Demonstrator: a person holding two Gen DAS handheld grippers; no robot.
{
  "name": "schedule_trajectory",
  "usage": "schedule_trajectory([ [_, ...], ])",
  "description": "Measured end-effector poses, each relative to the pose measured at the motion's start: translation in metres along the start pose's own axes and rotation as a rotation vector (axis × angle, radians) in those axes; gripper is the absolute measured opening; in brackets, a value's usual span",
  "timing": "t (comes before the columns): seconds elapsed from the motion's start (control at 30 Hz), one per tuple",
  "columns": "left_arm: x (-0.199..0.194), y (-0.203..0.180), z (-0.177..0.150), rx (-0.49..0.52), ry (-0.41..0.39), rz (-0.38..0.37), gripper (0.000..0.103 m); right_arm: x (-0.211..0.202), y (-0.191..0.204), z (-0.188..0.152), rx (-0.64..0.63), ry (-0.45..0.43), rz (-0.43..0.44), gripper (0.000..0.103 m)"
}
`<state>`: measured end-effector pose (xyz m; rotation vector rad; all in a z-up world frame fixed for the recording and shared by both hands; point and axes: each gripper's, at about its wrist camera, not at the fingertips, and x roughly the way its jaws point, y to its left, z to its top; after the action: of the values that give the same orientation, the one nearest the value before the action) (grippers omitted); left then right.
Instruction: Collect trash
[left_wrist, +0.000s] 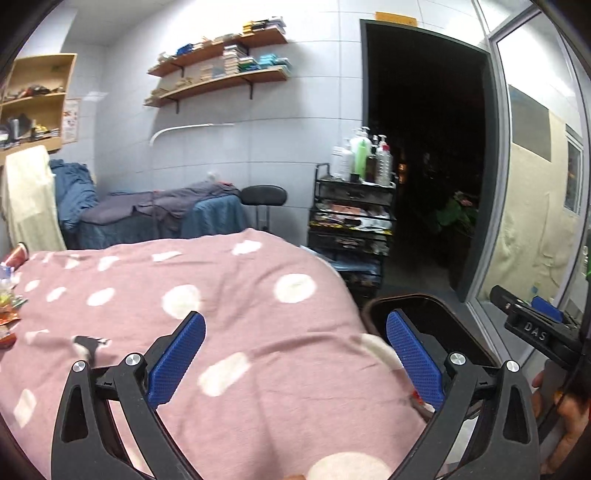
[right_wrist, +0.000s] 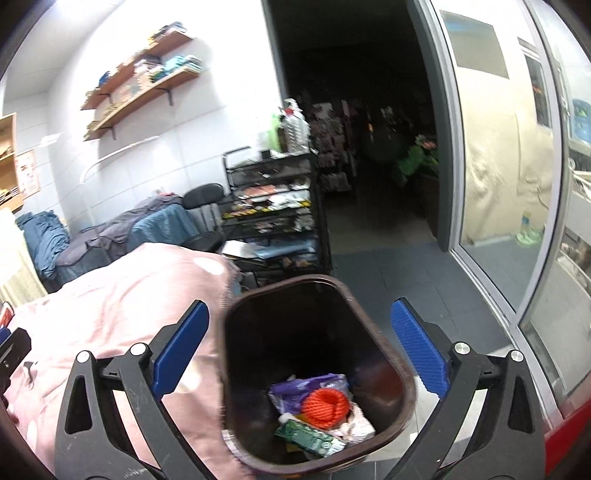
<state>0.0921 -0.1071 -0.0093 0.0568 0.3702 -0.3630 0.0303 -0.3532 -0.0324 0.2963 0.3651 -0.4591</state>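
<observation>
At the far left edge of the left wrist view a small heap of wrappers (left_wrist: 8, 291) lies on the pink polka-dot blanket (left_wrist: 236, 295), so trash remains to be fetched. The left gripper (left_wrist: 295, 354) hangs over the blanket with its jaws spread wide and nothing between them. To its right, beside the bed, stands the brown trash bin (right_wrist: 373, 332); in the right wrist view it holds an orange coil of cord (right_wrist: 327, 406), a purple packet (right_wrist: 295, 391), a green carton (right_wrist: 310, 437) and pale crumpled paper. The right gripper (right_wrist: 301, 360) hovers above the bin's mouth, jaws wide apart and empty.

My reading is that a drop into the bin is done and the return trip comes next. That calls for swinging one gripper leftward across the blanket to the wrappers and pinching a thin, crinkly piece without catching the soft cloth beneath.

Around it, a second bed (left_wrist: 162, 210) with blue and grey covers stands under wall shelves (left_wrist: 221, 66). A black wire cart (left_wrist: 351, 221) bearing bottles stands beside a dark doorway, and glass panels close the right.
</observation>
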Motion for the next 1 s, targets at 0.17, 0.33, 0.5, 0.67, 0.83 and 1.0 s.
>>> schedule_trajectory([
  [0.17, -0.022, 0.02, -0.007, -0.018, -0.052, 0.077, 0.098, -0.027, 0.031, -0.013, -0.044, -0.063, 0.038, 0.097],
  [0.33, -0.045, 0.029, -0.014, -0.015, -0.102, 0.121, 0.098, -0.054, 0.058, -0.028, -0.092, -0.128, 0.079, 0.097],
  [0.5, -0.06, 0.04, -0.024, -0.04, -0.127, 0.137, 0.098, -0.077, 0.068, -0.04, -0.101, -0.177, 0.151, 0.097],
  [0.67, -0.072, 0.049, -0.029, -0.048, -0.153, 0.177, 0.098, -0.095, 0.079, -0.047, -0.117, -0.221, 0.21, 0.097],
  [0.83, -0.078, 0.053, -0.033, -0.053, -0.167, 0.211, 0.098, -0.105, 0.09, -0.05, -0.134, -0.245, 0.213, 0.097],
  [1.0, -0.08, 0.056, -0.031, -0.07, -0.178, 0.21, 0.098, -0.112, 0.092, -0.049, -0.135, -0.252, 0.216, 0.097],
])
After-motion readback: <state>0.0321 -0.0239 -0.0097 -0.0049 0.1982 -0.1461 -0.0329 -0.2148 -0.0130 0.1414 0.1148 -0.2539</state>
